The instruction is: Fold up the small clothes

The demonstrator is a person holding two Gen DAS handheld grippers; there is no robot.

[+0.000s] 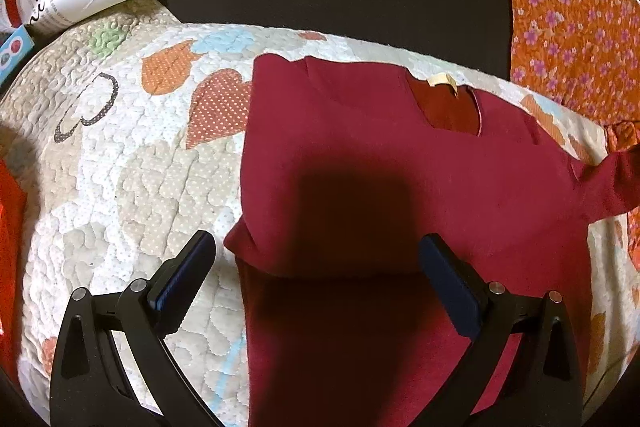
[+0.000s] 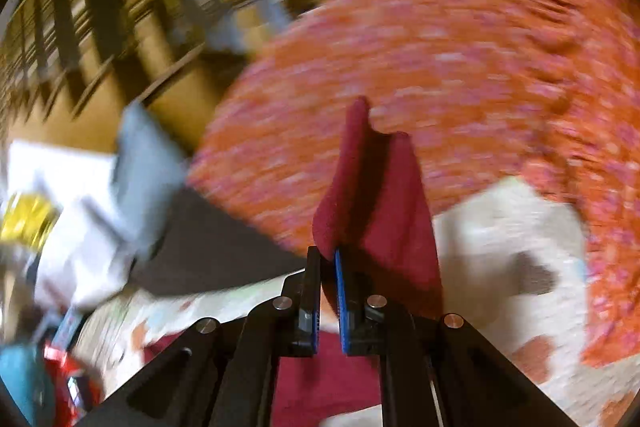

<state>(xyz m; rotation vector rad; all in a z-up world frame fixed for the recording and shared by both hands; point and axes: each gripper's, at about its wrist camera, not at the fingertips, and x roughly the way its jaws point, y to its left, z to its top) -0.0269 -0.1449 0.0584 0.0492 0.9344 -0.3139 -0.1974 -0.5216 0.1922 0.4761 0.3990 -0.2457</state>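
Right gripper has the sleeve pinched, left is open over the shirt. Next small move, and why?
Probably carry the right gripper inward to lay the pinched sleeve across the maroon shirt. That sleeve is lifted off the quilt; the left gripper hovers open, holding nothing.

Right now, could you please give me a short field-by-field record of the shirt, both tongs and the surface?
garment: dark red shirt, left sleeve folded in, neck label showing
surface: patchwork quilt
left tongs: open, above the shirt's left edge
right tongs: shut on a lifted piece of the shirt
right view: motion-blurred
beside quilt: orange floral fabric
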